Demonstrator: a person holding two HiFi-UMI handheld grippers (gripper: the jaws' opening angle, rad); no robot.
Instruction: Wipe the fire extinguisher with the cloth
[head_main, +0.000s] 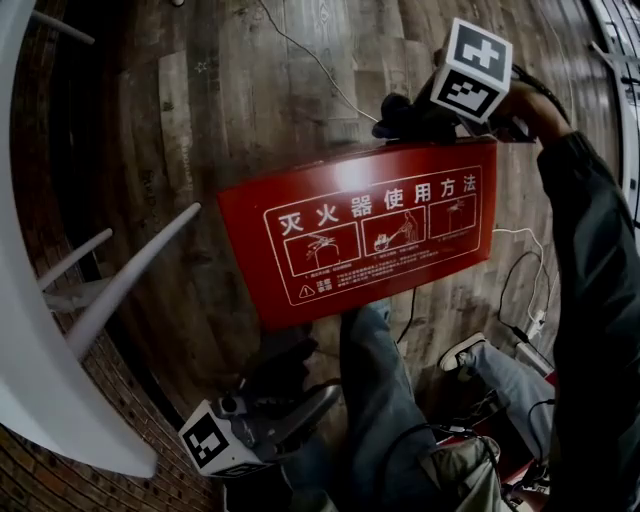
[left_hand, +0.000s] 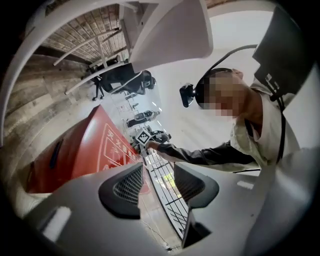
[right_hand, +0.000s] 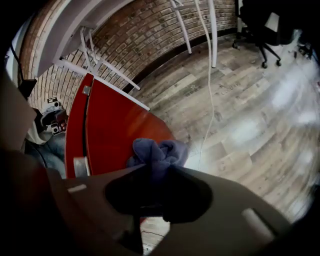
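Now our right fingers (right_hand: 186, 196) pinch the soft, limp cloth (right_hand: 159, 151) by its bunched middle at the red fire extinguisher box's (head_main: 370, 235) top edge. Our left fingers (left_hand: 125, 187) stand half-open, empty. The box looks rigid and slick.

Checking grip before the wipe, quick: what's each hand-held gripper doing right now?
Left hand-held gripper: open, nothing between its jaws.
Right hand-held gripper: closed, holding the cloth.

This looks like an office. A black chair on wheels (right_hand: 261, 27) stands on a wood floor (right_hand: 250, 130), near a white table (head_main: 40, 380) and a brick wall (right_hand: 150, 35).
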